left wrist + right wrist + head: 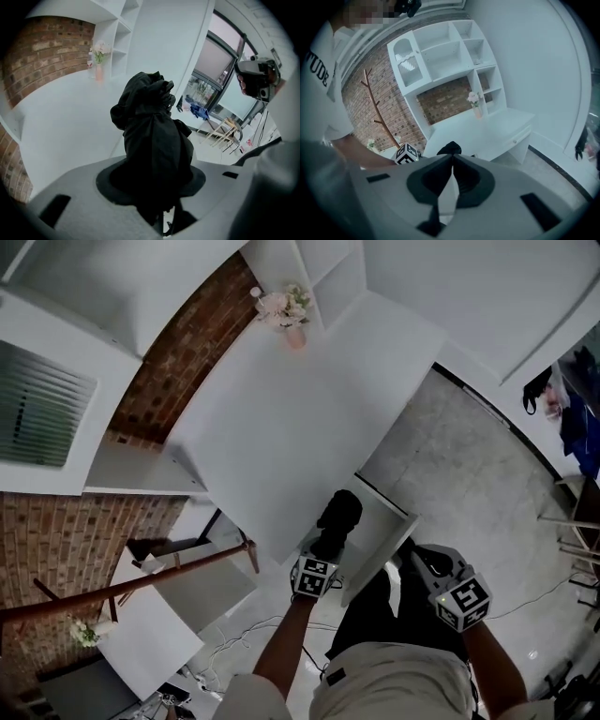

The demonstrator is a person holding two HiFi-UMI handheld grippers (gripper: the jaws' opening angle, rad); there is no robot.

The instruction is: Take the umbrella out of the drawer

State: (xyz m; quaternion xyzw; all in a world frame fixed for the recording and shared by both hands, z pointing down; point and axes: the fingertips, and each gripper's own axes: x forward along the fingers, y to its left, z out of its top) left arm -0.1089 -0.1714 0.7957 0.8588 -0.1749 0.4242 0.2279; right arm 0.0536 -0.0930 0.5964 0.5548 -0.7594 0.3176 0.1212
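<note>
The left gripper (323, 549) is clamping its 2 jaws on the folded black fabric umbrella (152, 140), which is filling the gap between them and standing up out of them, its crumpled, bunched top showing against the flat white desk top (281, 427) and the pale wall behind. In the head view the umbrella is sitting at the desk's front edge, overlapping the left side of the open white drawer (380, 526), and it is touching nothing but the jaws that are holding it. The right gripper (451, 159) is hanging just beside the drawer's other side, well clear of the umbrella, with its 2 jaws meeting at the tips and nothing between them. A small pink vase of pale flowers (286, 310) is standing at the far end of the desk, next to the white open-shelf unit (440, 51) and in front of the red brick wall (187, 352). The speckled grey floor (469, 456) is stretching away to the right of the desk, and a brown wooden branch-shaped stand (375, 108) is rising against the brick at the left.
</note>
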